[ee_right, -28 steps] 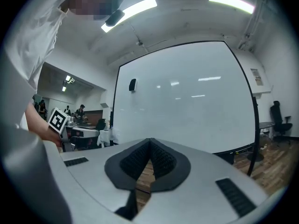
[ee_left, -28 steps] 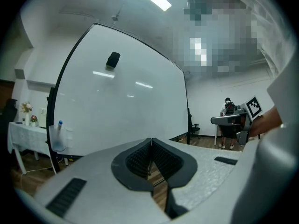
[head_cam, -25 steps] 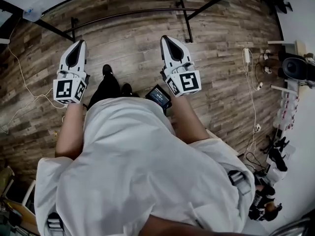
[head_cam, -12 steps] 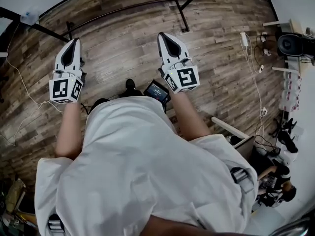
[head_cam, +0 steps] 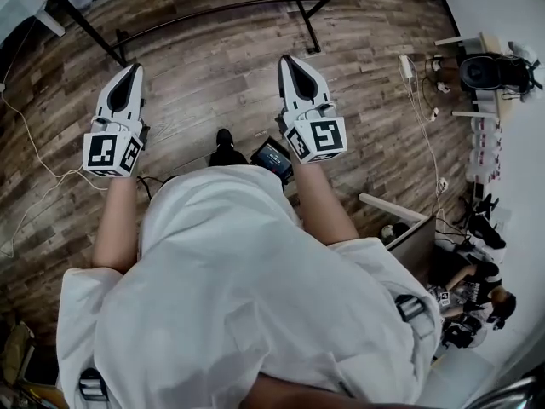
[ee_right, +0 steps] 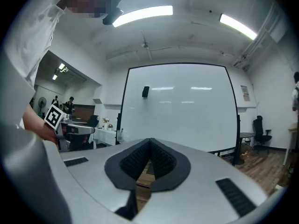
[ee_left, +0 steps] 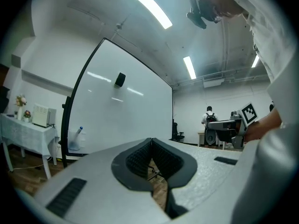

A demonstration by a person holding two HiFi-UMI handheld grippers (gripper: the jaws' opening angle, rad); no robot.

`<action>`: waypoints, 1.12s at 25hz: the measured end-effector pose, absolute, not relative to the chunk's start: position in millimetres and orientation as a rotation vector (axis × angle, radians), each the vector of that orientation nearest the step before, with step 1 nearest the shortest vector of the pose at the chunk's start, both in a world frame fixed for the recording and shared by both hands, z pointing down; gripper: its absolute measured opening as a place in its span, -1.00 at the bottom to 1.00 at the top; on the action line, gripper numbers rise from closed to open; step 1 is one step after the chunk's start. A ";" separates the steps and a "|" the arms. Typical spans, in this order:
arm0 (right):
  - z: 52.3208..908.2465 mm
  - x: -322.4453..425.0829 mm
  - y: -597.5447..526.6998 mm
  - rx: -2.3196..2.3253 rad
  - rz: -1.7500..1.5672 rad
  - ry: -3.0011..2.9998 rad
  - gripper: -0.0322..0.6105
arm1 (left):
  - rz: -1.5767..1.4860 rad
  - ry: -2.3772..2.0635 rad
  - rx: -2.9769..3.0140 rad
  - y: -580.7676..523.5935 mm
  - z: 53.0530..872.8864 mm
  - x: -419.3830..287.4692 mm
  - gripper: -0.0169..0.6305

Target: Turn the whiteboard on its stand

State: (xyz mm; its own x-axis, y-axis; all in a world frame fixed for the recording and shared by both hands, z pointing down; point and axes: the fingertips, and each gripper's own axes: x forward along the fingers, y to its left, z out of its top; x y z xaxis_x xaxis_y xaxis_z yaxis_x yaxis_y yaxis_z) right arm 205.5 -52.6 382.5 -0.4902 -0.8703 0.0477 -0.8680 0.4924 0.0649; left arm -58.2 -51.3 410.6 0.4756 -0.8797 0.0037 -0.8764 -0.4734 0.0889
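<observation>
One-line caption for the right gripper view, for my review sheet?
Right gripper, jaws shut and empty, faces the large black-framed whiteboard across the room.

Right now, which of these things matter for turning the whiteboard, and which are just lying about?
For the job: whiteboard, its black stand, left tool, right tool, both shut and empty.

Just lying about: white power strip on the floor, cloth-covered side table, office chair.

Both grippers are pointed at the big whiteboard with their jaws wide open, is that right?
Not quite: the left gripper and right gripper do point at the whiteboard, but their jaws are shut, with nothing between them. The left gripper view and right gripper view show this.
</observation>
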 end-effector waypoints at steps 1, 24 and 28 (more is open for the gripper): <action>382.3 198.5 -42.1 1.555 -0.055 -2.639 -0.91 | -0.071 -1.556 2.633 -41.8 412.6 -66.5 -0.92; 395.6 150.5 105.6 1.541 -0.035 -2.596 -0.91 | -0.190 -1.521 2.616 107.5 418.3 -114.8 -0.92; 375.6 182.7 114.9 1.549 -0.072 -2.635 -0.91 | -0.130 -1.556 2.637 117.5 402.1 -77.4 -0.92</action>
State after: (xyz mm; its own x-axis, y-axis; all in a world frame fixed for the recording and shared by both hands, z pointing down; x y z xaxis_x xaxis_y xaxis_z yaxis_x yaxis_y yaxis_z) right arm 182.7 114.9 375.6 -0.4841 -0.8736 0.0490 -0.8696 0.4866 0.0833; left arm -77.4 117.5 402.1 0.4814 -0.8759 -0.0337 -0.8693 -0.4820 0.1094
